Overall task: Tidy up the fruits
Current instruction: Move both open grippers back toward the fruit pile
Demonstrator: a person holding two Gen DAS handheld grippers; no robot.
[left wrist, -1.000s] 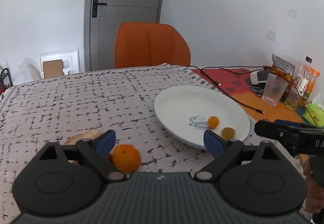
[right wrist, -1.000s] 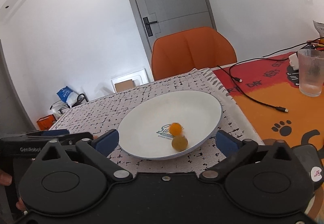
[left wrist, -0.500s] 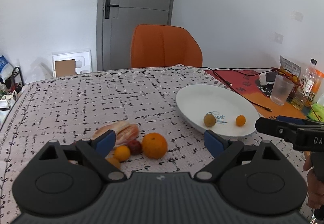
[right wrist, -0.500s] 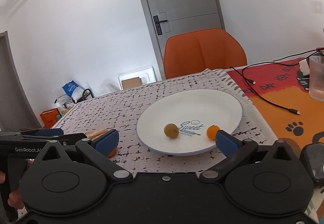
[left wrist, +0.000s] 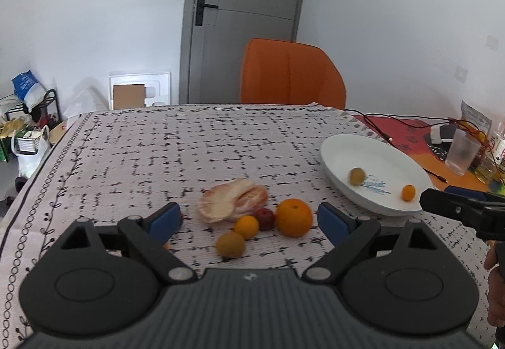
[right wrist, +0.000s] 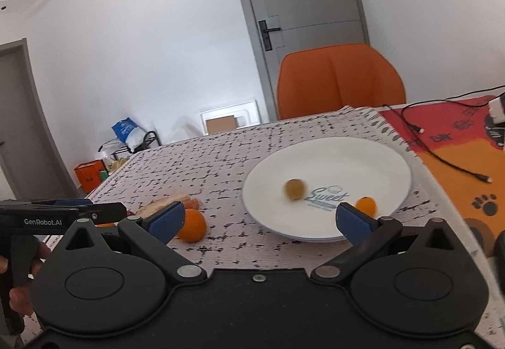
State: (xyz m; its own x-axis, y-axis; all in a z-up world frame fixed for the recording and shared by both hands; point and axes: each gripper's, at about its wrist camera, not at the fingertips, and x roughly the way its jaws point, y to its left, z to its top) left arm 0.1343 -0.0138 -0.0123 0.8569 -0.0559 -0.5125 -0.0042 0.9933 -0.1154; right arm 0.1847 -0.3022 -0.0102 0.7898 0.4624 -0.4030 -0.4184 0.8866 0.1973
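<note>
Tablecloth fruit cluster: left view only

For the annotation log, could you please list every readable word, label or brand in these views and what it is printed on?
"GenRobot.AI": white lettering on the side of the left gripper, seen in the right wrist view.
"Sweet": blue script on the white plate; the smaller line beneath it is too blurred to read.
Characters on the red-and-orange mat: too blurred to read.
Print on the snack bag: too small to read.

Before me, a big orange, small fruits and peeled segments cluster together; my white plate holds a kiwi and kumquat.
</note>
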